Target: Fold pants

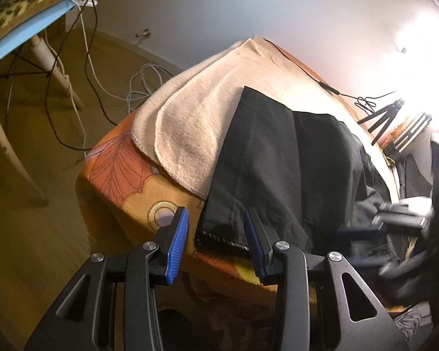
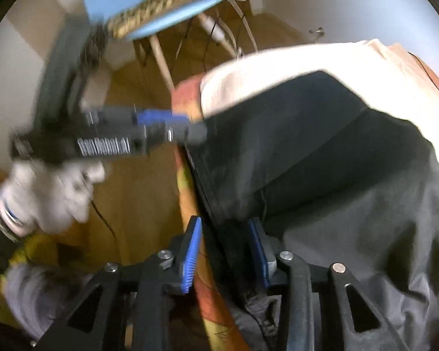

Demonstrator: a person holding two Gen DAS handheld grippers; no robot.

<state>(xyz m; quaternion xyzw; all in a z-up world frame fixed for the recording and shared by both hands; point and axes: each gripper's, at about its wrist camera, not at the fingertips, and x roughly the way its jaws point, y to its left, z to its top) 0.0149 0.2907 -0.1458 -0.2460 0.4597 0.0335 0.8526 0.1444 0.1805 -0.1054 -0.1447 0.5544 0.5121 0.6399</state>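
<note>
Black pants (image 1: 278, 161) lie folded lengthwise on a cream blanket (image 1: 196, 111) spread over an orange patterned cover (image 1: 125, 181). My left gripper (image 1: 216, 235) stands open at the near edge. The pants' stitched hem corner sits between its blue pads, and neither pad presses on it. In the right wrist view the pants (image 2: 307, 146) fill the right half. My right gripper (image 2: 225, 259) is open astride their dark edge and the cover's rim. The left gripper (image 2: 190, 125) appears there blurred, held by a white-gloved hand (image 2: 49, 193).
A blue chair (image 1: 29, 29) with a leopard-print cushion stands on the wooden floor at the left, with cables (image 1: 87, 67) trailing under it. A small black tripod (image 1: 383, 117) and a thin cable sit by the bright far right edge of the cover.
</note>
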